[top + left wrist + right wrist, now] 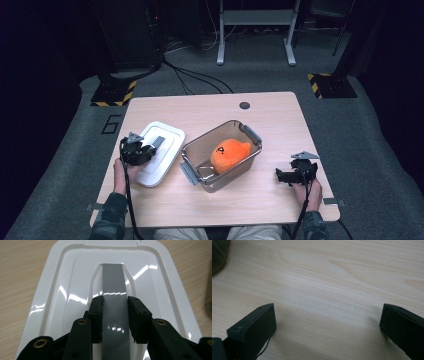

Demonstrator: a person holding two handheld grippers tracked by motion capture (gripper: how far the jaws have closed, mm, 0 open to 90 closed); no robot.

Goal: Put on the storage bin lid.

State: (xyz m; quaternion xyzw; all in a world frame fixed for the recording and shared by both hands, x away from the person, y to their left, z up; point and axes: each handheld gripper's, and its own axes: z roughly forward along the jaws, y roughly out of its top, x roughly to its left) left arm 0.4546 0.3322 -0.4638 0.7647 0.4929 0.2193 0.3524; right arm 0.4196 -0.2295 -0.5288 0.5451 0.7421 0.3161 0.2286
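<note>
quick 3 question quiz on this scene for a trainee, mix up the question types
1. True or false: the left tongs have their jaws on either side of the grey handle of the white lid.
2. What lies inside the clear box? A) a blue cup B) an orange plush toy C) a spoon
3. Fill in: the right tongs stand ___ over the bare table.

Key: 1 true; 2 B; 3 open
</note>
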